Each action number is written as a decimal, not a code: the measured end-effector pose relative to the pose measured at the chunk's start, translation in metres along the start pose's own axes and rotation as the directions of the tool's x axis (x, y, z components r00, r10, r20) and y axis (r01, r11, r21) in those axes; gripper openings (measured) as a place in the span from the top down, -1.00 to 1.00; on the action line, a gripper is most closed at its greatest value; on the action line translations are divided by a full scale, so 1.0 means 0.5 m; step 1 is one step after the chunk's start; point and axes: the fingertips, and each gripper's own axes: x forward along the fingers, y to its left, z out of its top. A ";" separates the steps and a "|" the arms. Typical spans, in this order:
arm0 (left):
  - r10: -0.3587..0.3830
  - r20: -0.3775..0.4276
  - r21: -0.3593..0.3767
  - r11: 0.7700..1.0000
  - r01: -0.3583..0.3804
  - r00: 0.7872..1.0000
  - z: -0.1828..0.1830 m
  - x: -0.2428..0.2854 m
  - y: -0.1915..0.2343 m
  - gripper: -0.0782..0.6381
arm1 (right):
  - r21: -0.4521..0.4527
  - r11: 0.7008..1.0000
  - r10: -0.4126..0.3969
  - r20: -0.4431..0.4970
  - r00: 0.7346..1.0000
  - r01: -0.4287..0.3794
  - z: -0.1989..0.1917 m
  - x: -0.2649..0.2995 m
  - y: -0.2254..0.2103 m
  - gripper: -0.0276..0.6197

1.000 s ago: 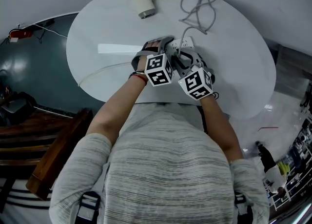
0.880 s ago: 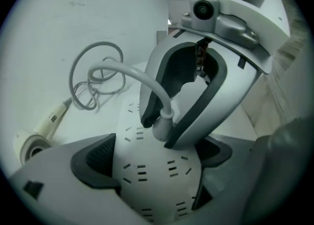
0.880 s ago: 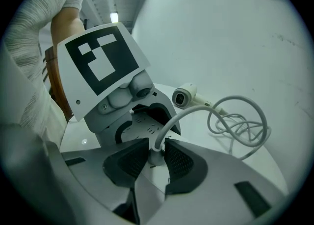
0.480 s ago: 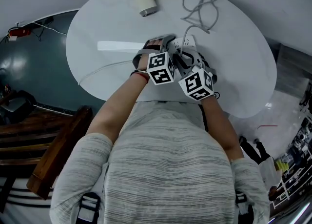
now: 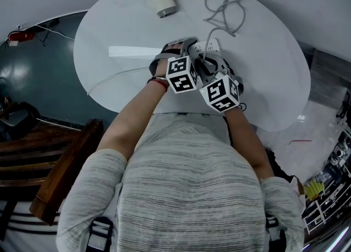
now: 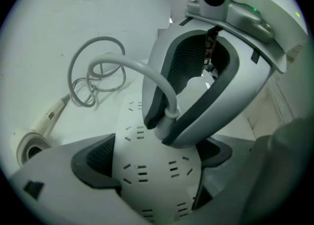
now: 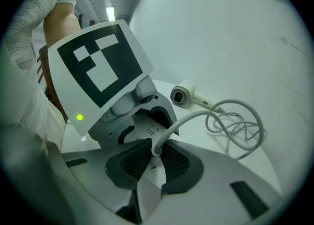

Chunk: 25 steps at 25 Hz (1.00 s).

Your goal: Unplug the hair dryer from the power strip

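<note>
A white power strip [image 6: 152, 170] lies on the round white table [image 5: 109, 26]. My left gripper [image 6: 154, 159] is shut on the strip, a dark pad on each of its sides. The hair dryer's plug [image 7: 157, 149] sits in the strip. My right gripper [image 7: 156, 153] is closing on the plug, and its pads touch it on both sides. The cord [image 7: 235, 123] loops across the table to the white hair dryer [image 5: 164, 1] at the far edge. In the head view both grippers' marker cubes hide the strip and the plug.
A pale bright bar [image 5: 134, 52] shows on the table left of the grippers. A thin white cord [image 5: 109, 80] runs off the table's left edge. Dark floor and a wooden piece [image 5: 66, 174] lie at the left.
</note>
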 end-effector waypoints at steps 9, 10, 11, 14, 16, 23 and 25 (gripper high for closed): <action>-0.011 -0.005 -0.003 1.000 0.011 1.000 0.000 0.001 0.000 -0.59 | 0.028 0.998 0.051 -0.077 0.996 -0.049 0.004 0.003 -0.003 0.72; -0.009 -0.004 -0.003 1.000 0.009 1.000 0.000 0.001 0.001 -0.59 | 0.032 0.998 0.057 -0.084 0.995 -0.054 0.006 0.004 -0.004 0.72; -0.008 -0.004 -0.004 1.000 0.008 1.000 0.000 0.000 0.001 -0.59 | 0.033 0.998 0.056 -0.086 0.995 -0.053 0.006 0.003 -0.005 0.72; -0.007 -0.003 0.002 1.000 0.007 1.000 0.000 0.001 -0.001 -0.59 | 0.033 0.999 0.023 -0.082 0.996 -0.020 0.004 -0.002 -0.002 0.72; -0.005 0.000 0.010 1.000 0.005 1.000 0.001 0.001 -0.003 -0.58 | 0.036 0.999 -0.005 -0.077 0.997 0.008 0.000 -0.007 0.002 0.73; -0.009 0.000 0.004 1.000 0.009 1.000 0.002 0.001 0.000 -0.59 | 0.020 0.999 0.047 -0.111 0.993 -0.045 0.008 0.001 -0.004 0.73; -0.005 0.000 0.008 1.000 0.005 1.000 0.002 0.001 0.000 -0.59 | 0.029 0.999 0.041 -0.108 0.993 -0.038 0.007 -0.001 -0.003 0.73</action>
